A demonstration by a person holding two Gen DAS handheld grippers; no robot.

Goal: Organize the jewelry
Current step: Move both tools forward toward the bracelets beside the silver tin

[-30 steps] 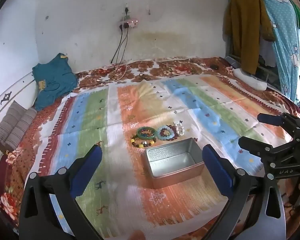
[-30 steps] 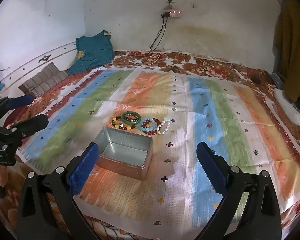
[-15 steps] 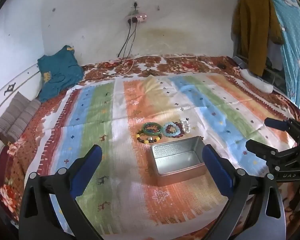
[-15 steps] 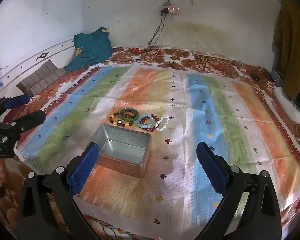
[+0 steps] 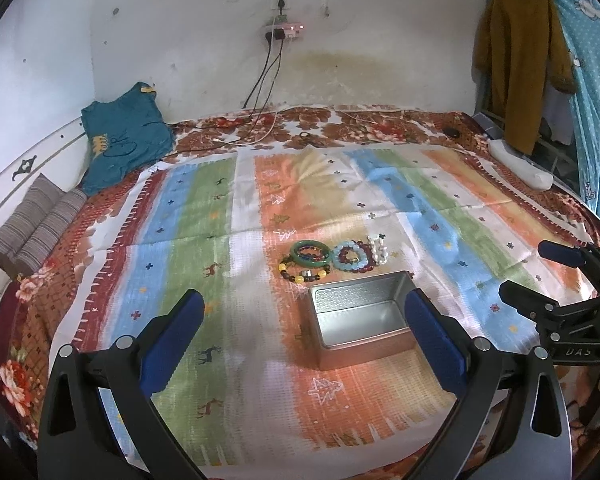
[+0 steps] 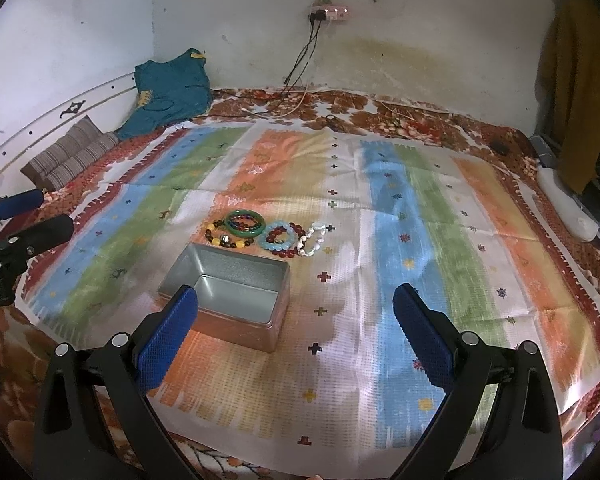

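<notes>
An open, empty metal tin (image 5: 360, 316) (image 6: 228, 294) stands on the striped cloth. Just beyond it lies a row of bracelets: a green bangle (image 5: 311, 251) (image 6: 245, 222), a brown-and-yellow bead bracelet (image 5: 302, 274) (image 6: 224, 239), a light blue bead bracelet (image 5: 346, 258) (image 6: 274, 240), a dark red bead bracelet (image 6: 292, 240) and a white one (image 5: 377, 247) (image 6: 314, 239). My left gripper (image 5: 304, 316) is open and empty, short of the tin. My right gripper (image 6: 296, 320) is open and empty, near the tin's right side. Each gripper shows in the other's view, the right (image 5: 540, 276) and the left (image 6: 28, 216).
The striped cloth (image 5: 440, 208) covers a floral bedspread. A teal garment (image 5: 124, 136) and a striped pillow (image 5: 32, 228) lie at the back left. Charger cables (image 5: 260, 120) hang from a wall socket. Clothes (image 5: 516, 72) hang at the right, above a white object (image 5: 520, 164).
Both grippers have shifted slightly, so the tin and bracelets sit a little more central in both views. Both stay open and empty. Nothing on the cloth has moved.
</notes>
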